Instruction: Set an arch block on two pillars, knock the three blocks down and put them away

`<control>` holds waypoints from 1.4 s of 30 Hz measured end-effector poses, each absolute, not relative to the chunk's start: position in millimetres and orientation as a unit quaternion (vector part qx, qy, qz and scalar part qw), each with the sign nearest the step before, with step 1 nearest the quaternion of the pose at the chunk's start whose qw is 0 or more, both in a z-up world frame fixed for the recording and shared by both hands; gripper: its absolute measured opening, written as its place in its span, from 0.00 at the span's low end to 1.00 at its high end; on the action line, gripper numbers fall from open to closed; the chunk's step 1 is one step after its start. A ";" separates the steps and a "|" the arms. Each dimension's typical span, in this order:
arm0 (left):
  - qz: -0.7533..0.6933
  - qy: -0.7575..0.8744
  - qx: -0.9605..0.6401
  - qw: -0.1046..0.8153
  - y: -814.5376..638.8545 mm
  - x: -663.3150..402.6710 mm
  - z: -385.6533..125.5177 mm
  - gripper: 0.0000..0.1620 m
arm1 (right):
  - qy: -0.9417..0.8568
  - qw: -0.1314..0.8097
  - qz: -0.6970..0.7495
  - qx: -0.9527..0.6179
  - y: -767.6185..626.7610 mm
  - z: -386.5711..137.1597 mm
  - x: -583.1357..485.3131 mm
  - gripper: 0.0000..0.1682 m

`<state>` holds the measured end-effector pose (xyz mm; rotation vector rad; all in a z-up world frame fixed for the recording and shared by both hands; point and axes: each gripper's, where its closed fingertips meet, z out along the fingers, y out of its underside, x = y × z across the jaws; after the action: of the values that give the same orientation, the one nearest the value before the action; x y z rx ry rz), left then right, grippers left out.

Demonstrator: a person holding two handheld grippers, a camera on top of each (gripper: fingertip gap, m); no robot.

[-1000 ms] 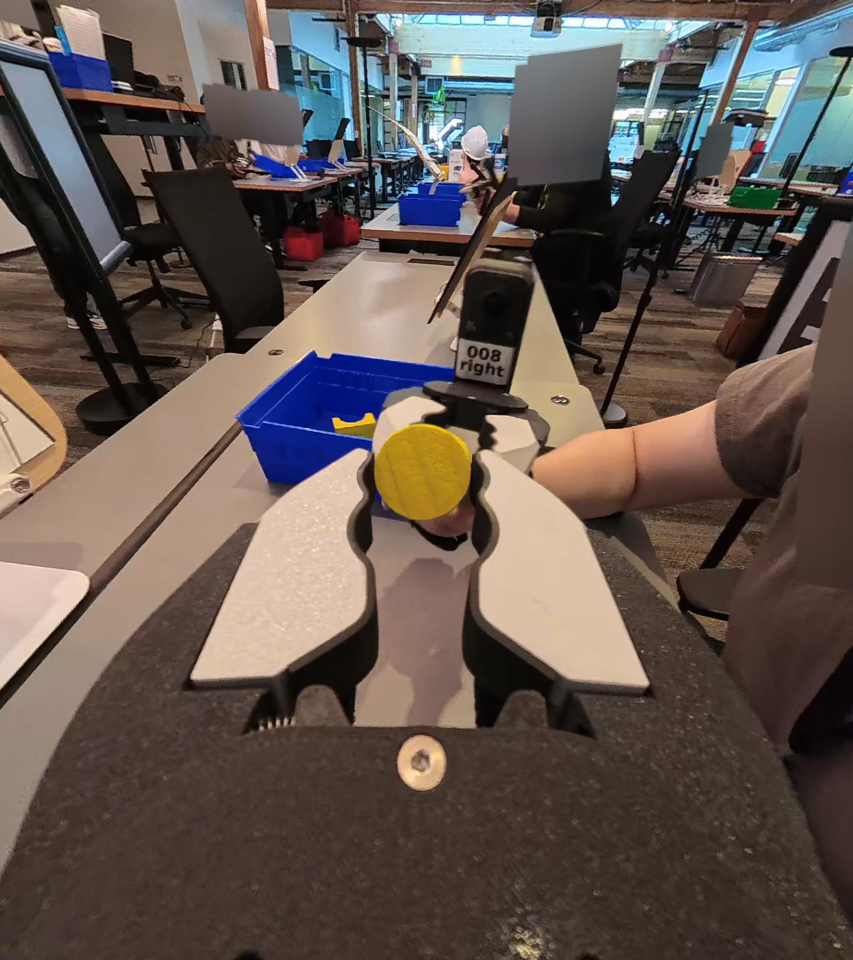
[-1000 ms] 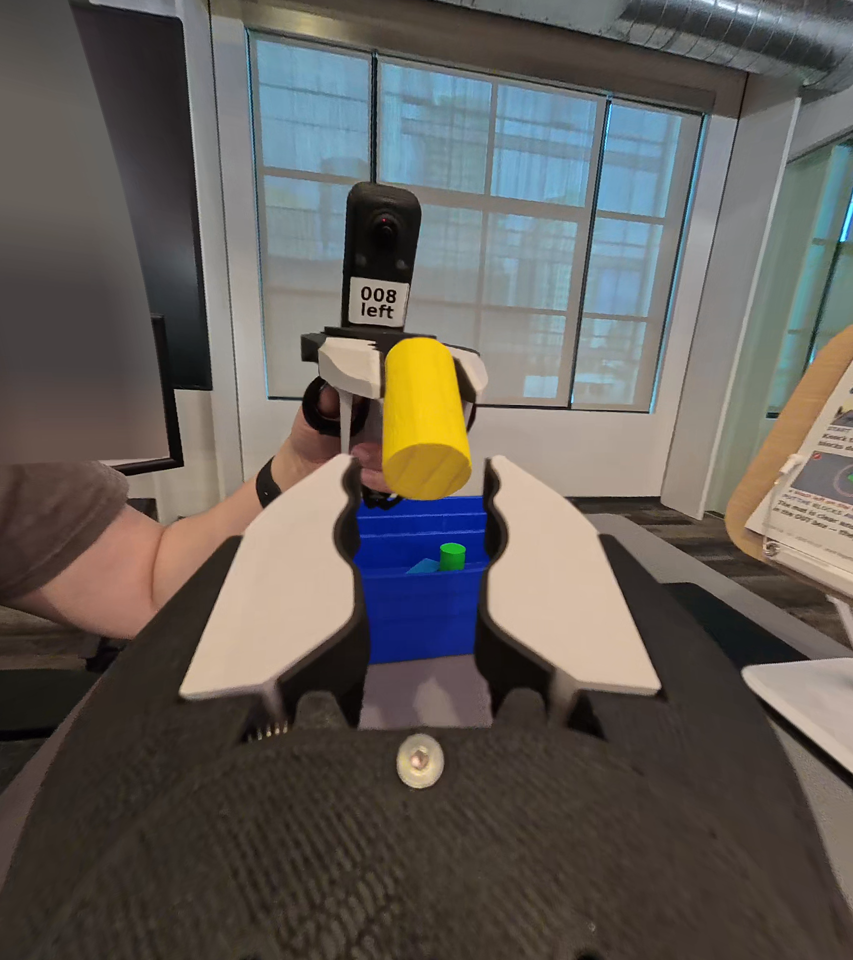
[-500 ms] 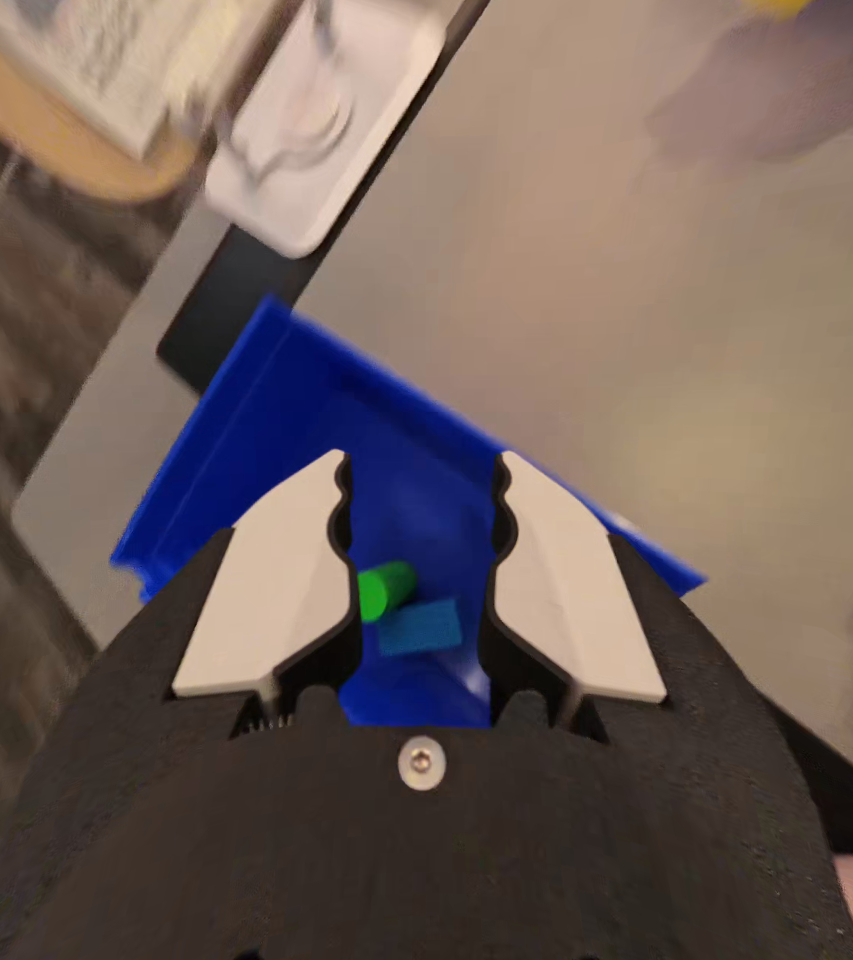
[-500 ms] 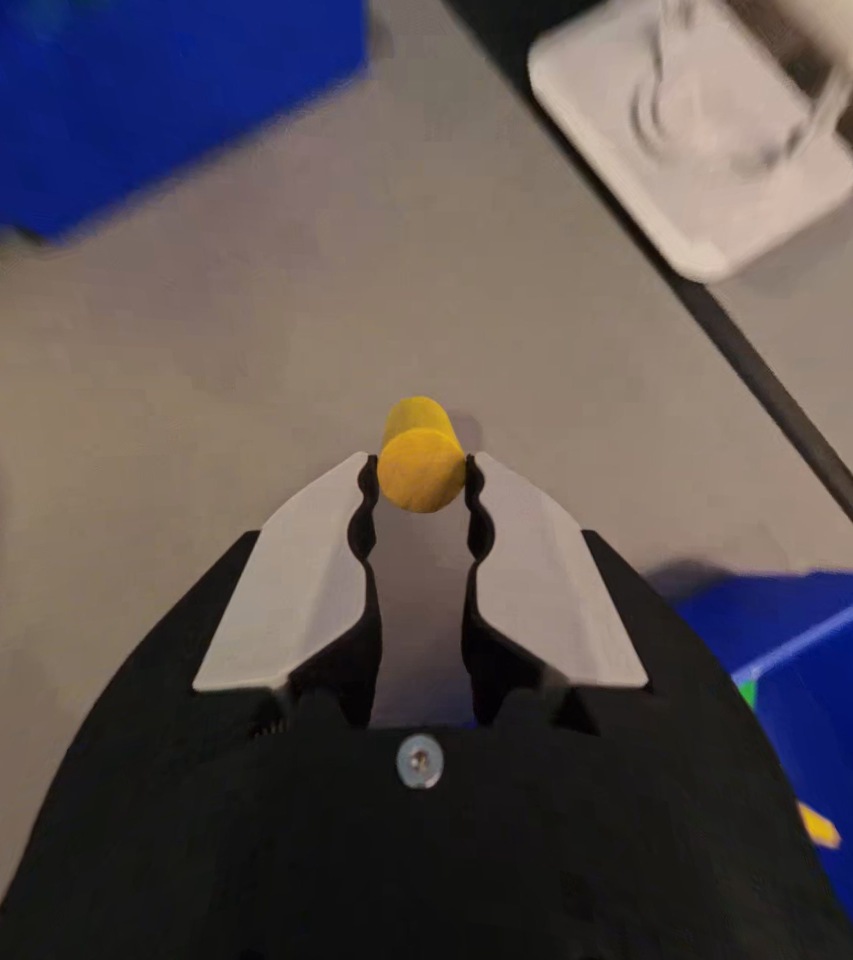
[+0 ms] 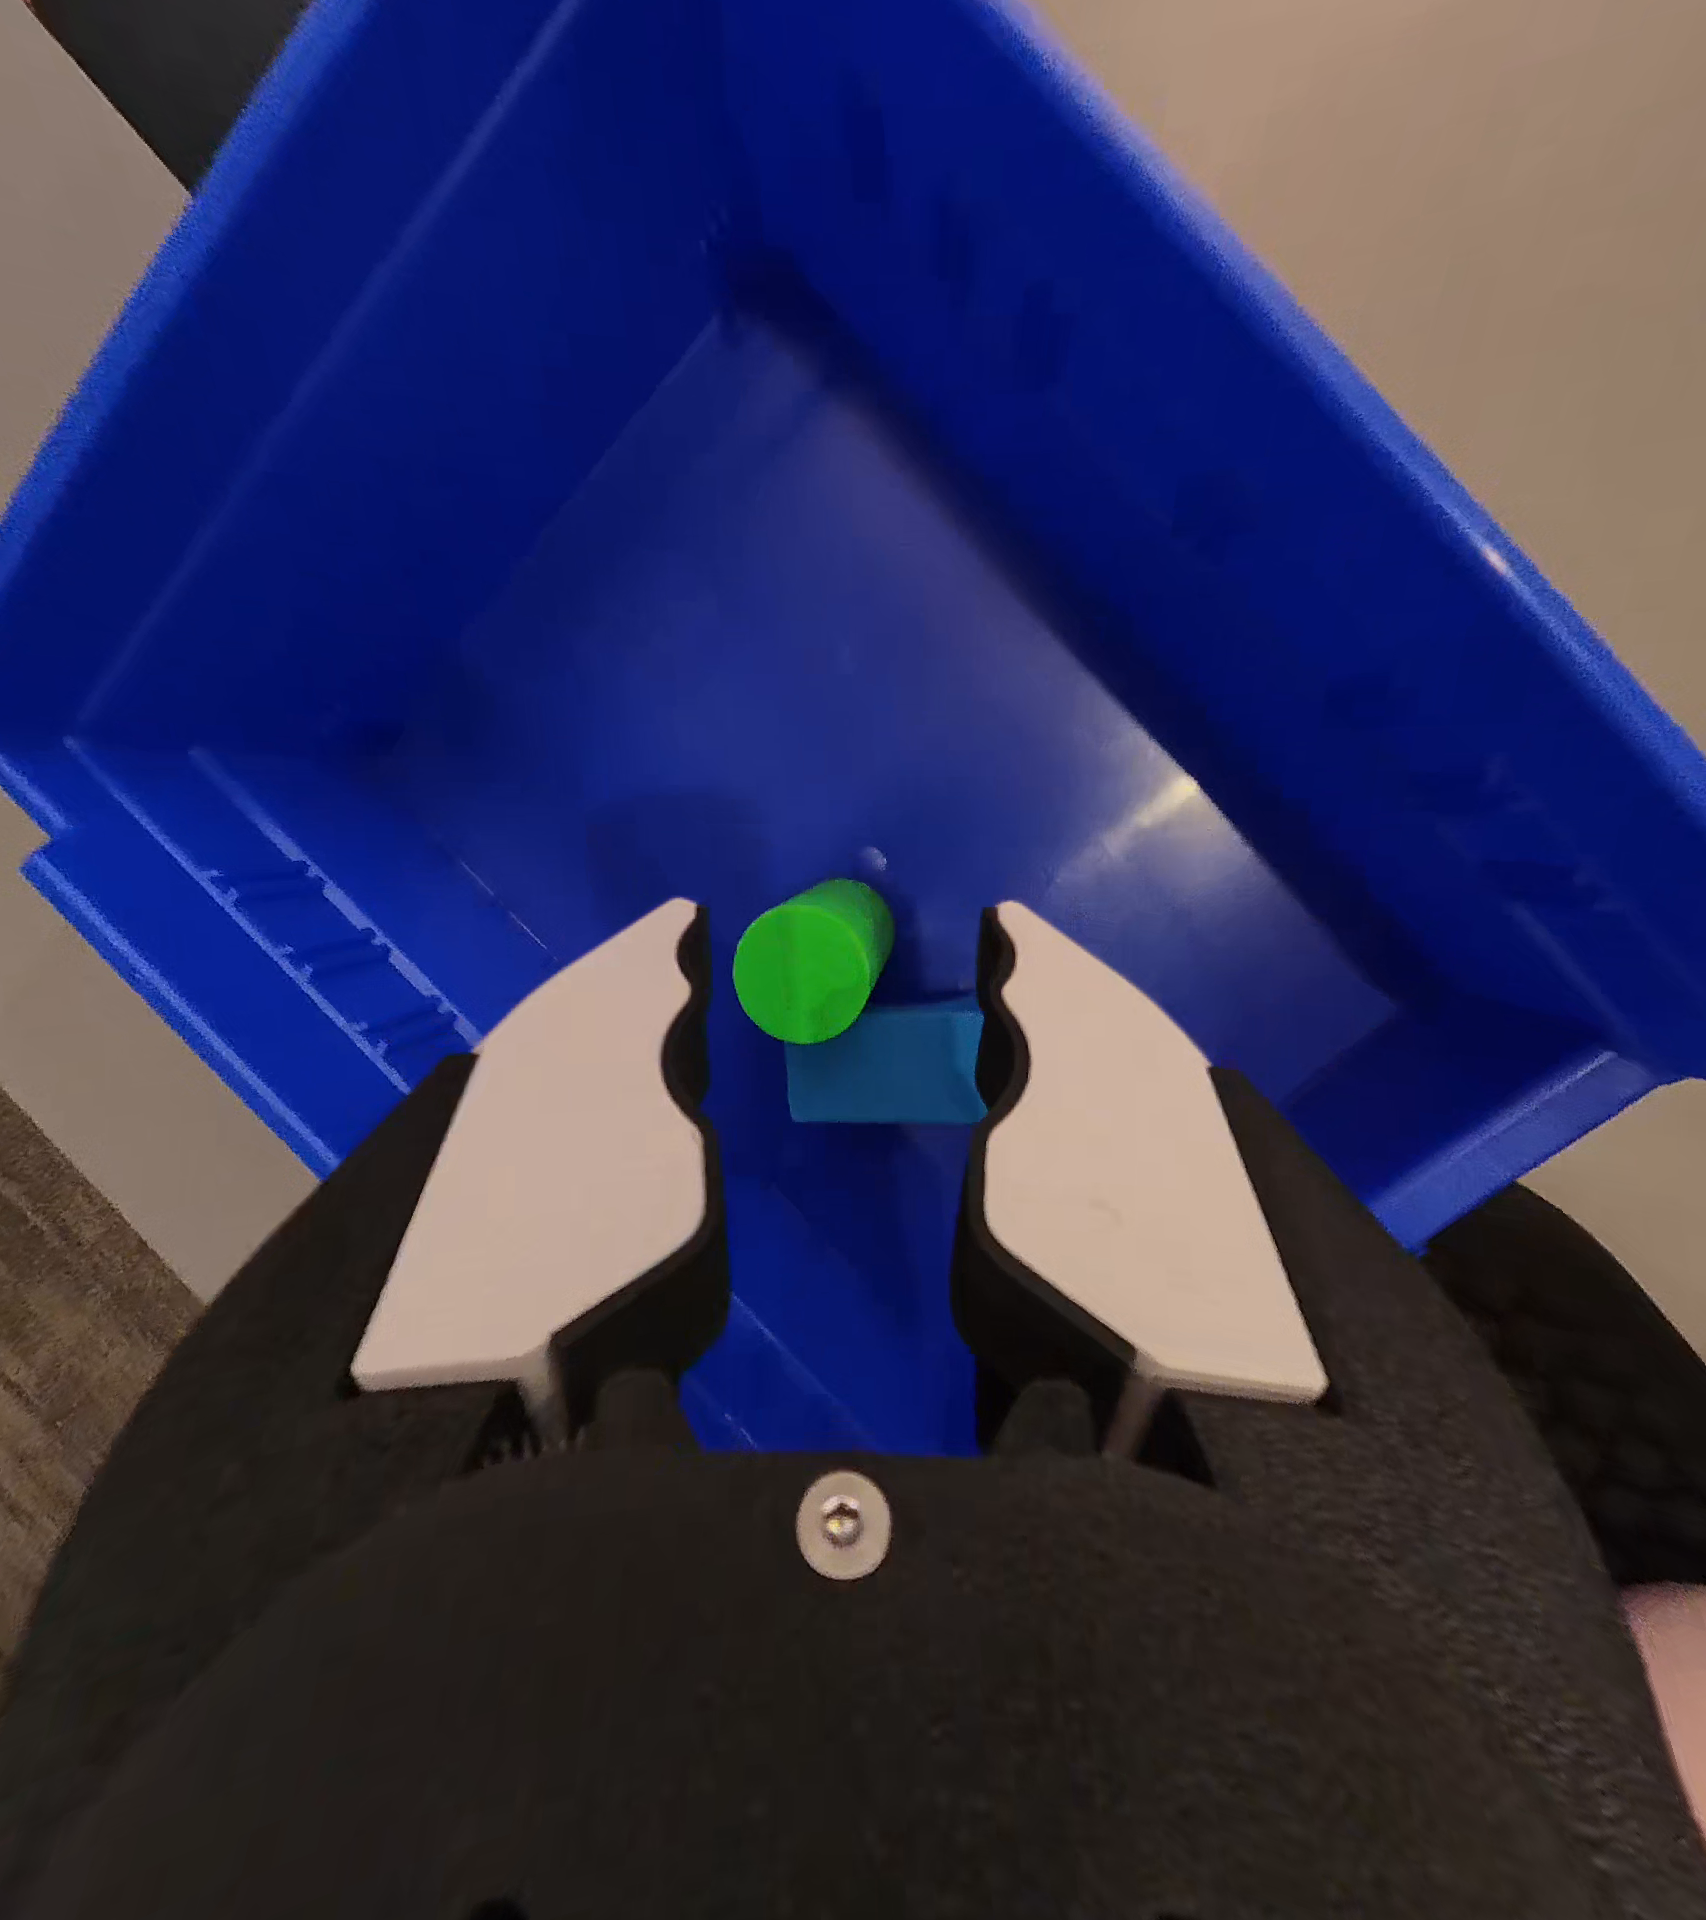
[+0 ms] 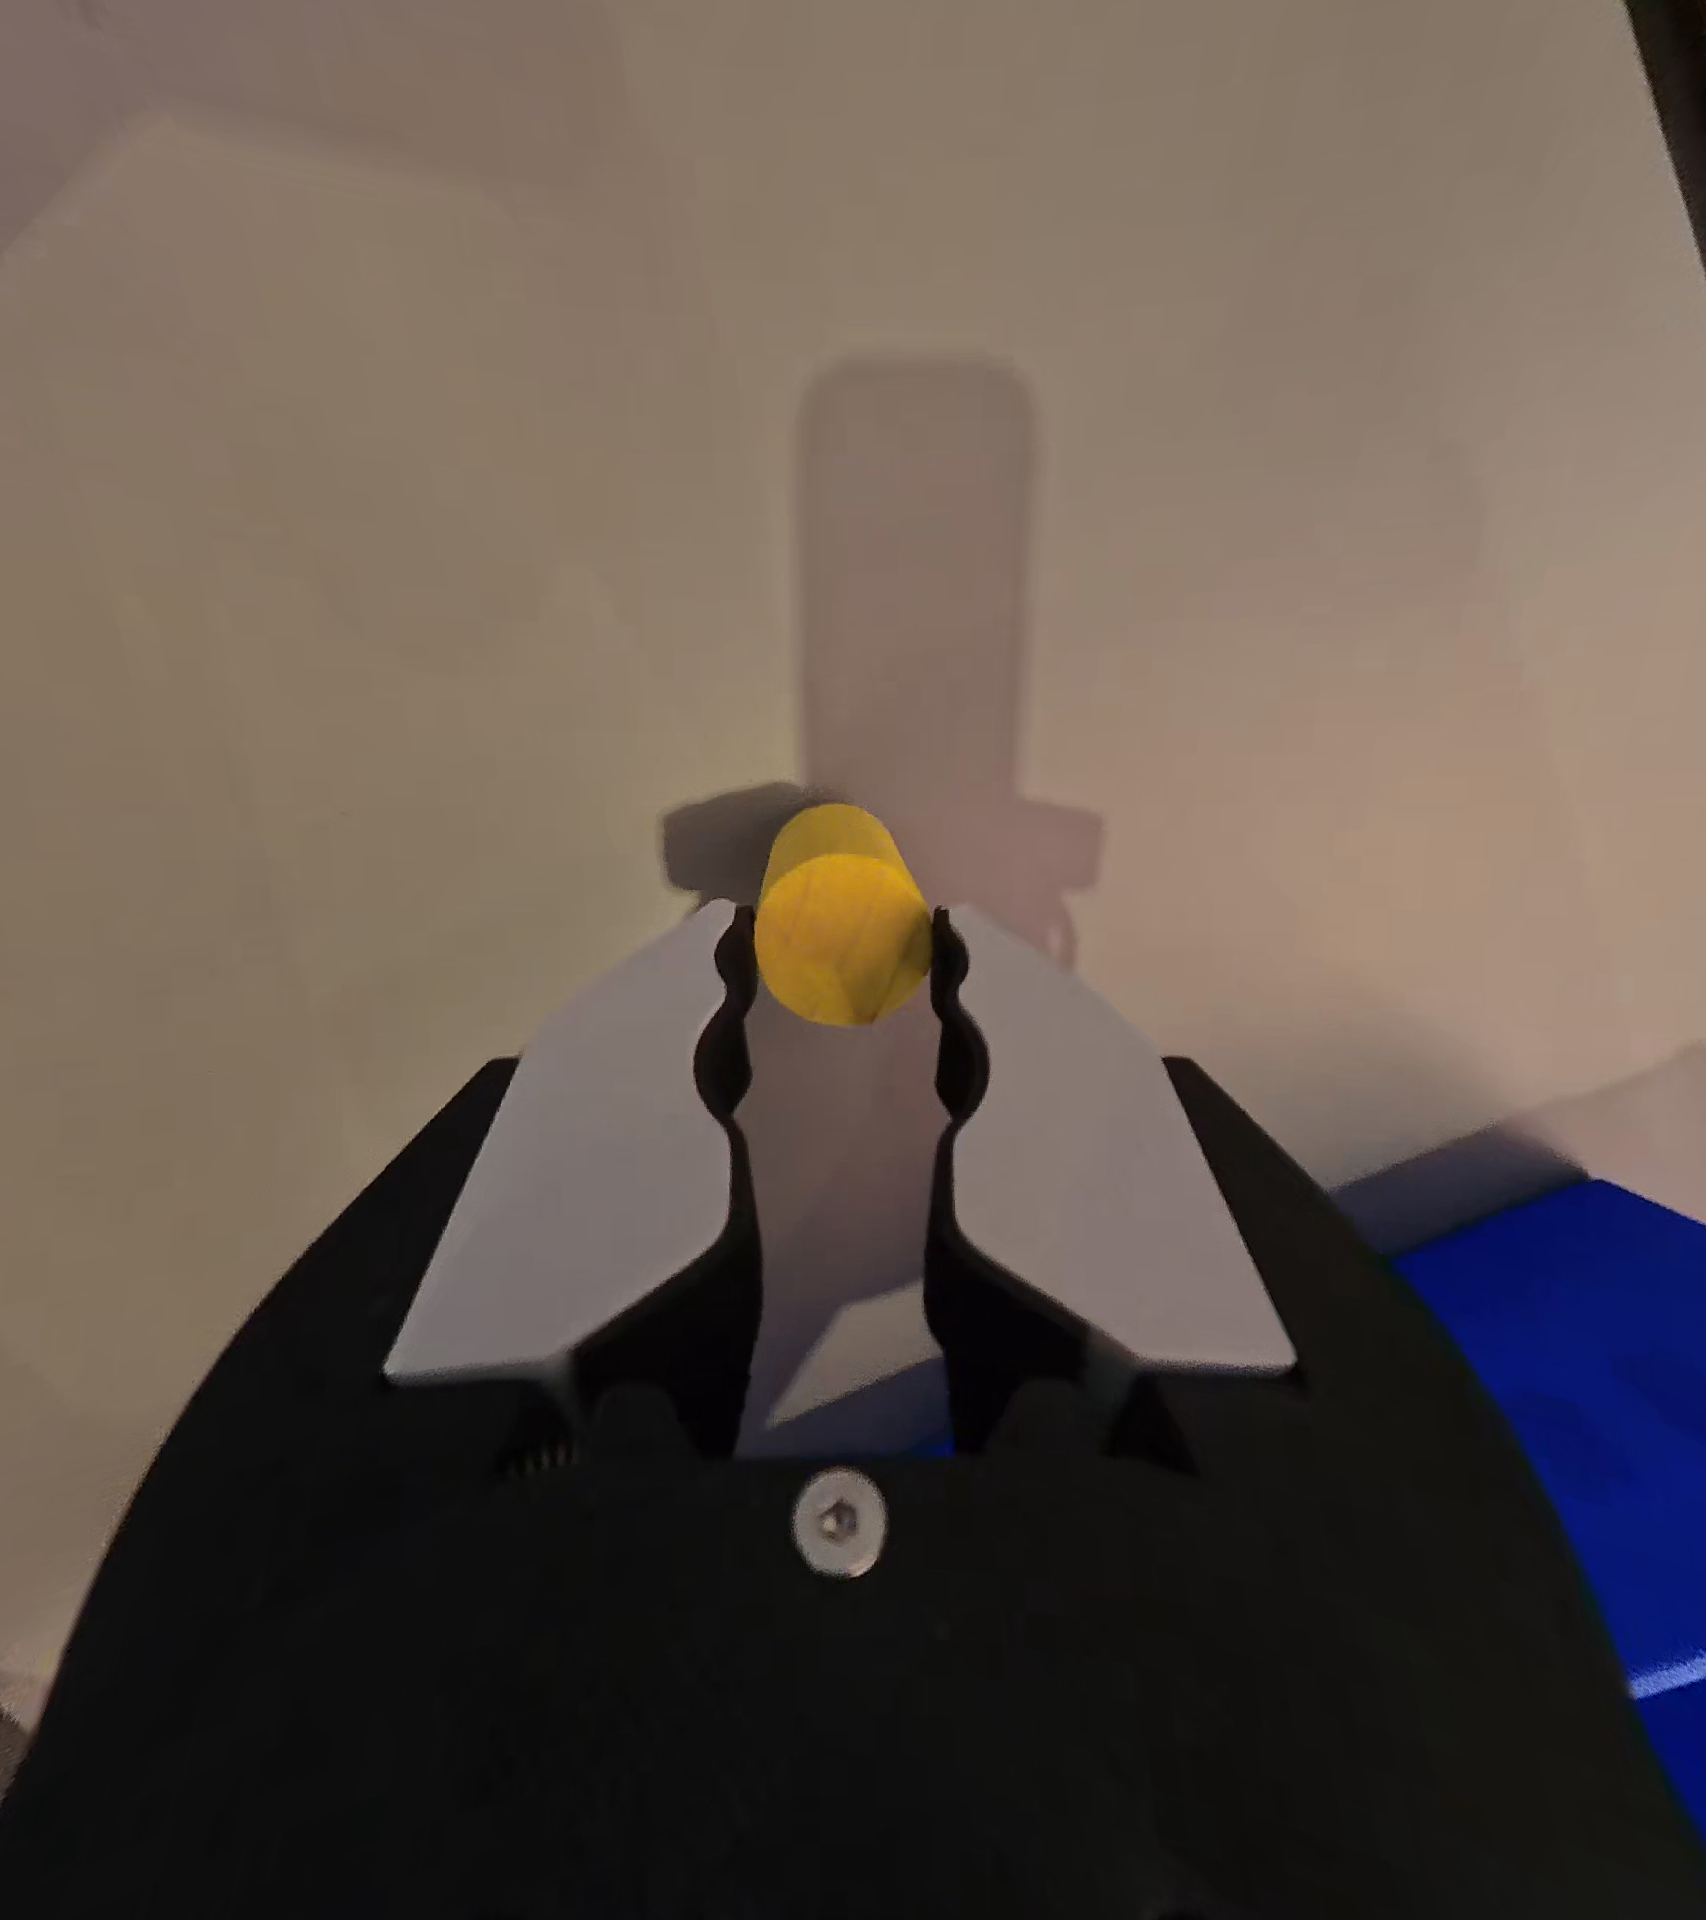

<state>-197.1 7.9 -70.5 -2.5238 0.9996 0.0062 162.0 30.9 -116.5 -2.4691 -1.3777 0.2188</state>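
In the left wrist view, the left hand-held gripper (image 5: 836,961) points down into a blue bin (image 5: 329,436) on the grey tabletop (image 5: 1514,239), its jaws spread fairly wide and gripping nothing. Between the tips, on the bin floor, lie a green cylinder (image 5: 807,961) and, touching it, a blue block (image 5: 880,1070); the aim looks set for picking the green cylinder as a second pillar. In the right wrist view, the right hand-held gripper (image 6: 841,945) is closed narrow on a yellow cylinder (image 6: 841,935), pinched at the fingertips with its round end facing the camera, over bare tabletop (image 6: 309,520). Whether the cylinder touches the surface I cannot tell. Held end-down like this, it seems meant to stand upright as a pillar. A corner of another blue bin (image 6: 1597,1403) shows at lower right.
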 end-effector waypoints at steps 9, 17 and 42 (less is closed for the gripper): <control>0.033 0.315 -0.935 0.159 5.8 -217.9 -86.0 0.33 | -0.502 0.187 0.053 -0.843 36.7 -115.8 156.0 0.21; 0.040 0.305 -0.946 0.106 3.3 -221.7 -106.6 0.29 | -0.501 0.276 0.047 -0.819 36.4 -77.1 155.2 0.34; -0.383 0.486 -0.617 0.485 -77.5 15.1 118.7 0.20 | -0.432 0.589 0.483 -0.483 -69.2 84.0 53.9 0.34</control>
<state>15.1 -77.5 118.7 -1.5030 1.1842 -0.9323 53.9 -69.2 84.0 -1.1261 -1.0059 1.1249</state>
